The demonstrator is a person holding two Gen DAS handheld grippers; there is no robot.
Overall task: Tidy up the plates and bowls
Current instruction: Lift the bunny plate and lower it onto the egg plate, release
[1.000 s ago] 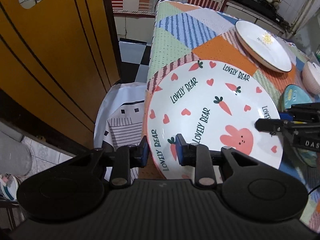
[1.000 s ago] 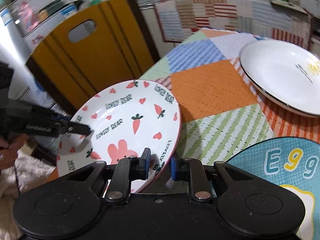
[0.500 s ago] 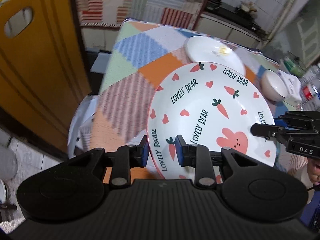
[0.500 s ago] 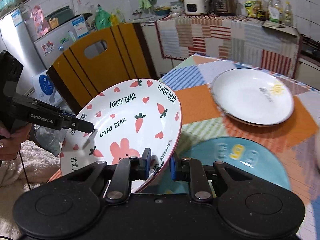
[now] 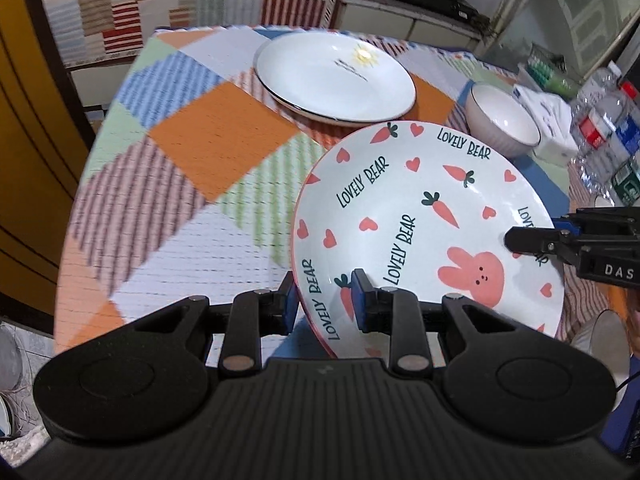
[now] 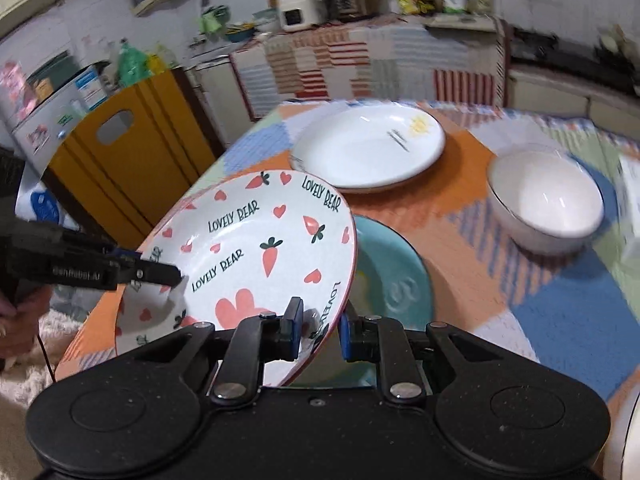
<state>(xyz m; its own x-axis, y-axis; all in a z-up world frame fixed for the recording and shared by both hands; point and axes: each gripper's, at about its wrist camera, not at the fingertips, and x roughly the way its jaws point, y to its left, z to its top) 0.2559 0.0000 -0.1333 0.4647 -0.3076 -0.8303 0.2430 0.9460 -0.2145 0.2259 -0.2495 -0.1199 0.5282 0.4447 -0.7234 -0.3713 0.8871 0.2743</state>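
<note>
Table (image 5: 224, 148), patchwork cloth, fills most of both views. You hold the carrot plate (image 5: 420, 216) tilted above its near part, lifted clear of the cloth, one gripper on each side of the rim.

Your left gripper (image 5: 325, 300) points steeply down toward the table; its two blue pads pinch the plate's left rim, one pad under the edge and one on the printed face, the jaws only a narrow gap apart. Your right gripper (image 6: 319, 330) angles down from the opposite side and clamps the right rim in the same way, jaws nearly together with the rim between them. Each gripper shows in the other's view as a black finger laid on the plate's face. Part of your hand (image 6: 16, 320) is visible at the left edge of the right wrist view, behind the left gripper.

Count, large to small:
- Plates: three. The carrot plate in the air; one white plate (image 5: 336, 76) with a sun mark, flat at the far side of the table; one teal plate (image 6: 394, 276) flat on the table directly below the carrot plate's right edge.
- Bowls: one white bowl (image 6: 546, 200), upright, right of the white plate and apart from it.
</note>
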